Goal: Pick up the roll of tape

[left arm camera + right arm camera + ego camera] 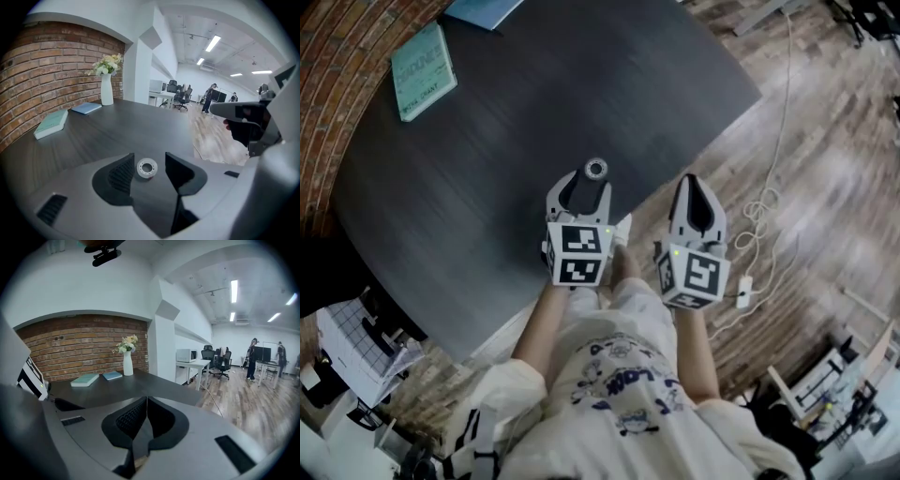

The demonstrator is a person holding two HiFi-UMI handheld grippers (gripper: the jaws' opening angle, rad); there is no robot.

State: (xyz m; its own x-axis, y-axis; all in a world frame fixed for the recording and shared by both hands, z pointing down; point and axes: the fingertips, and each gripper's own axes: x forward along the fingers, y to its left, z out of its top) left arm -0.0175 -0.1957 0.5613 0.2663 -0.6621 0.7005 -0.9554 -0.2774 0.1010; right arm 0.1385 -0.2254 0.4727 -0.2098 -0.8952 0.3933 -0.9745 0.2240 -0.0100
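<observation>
A small whitish roll of tape (596,170) lies flat on the dark table (487,150), close to its near edge. My left gripper (587,185) hovers just short of it and is open. In the left gripper view the roll of tape (147,168) shows in the gap between the two dark jaws of the left gripper (150,157), with neither pad touching it. My right gripper (695,192) hangs to the right, past the table's edge and over the wood floor. In the right gripper view the right gripper (146,400) is shut with nothing in it.
A teal book (424,70) and a blue book (483,9) lie at the table's far side by a brick wall. A white vase of flowers (107,86) stands there too. A white cable (759,216) trails over the floor on the right. People stand far off in the office.
</observation>
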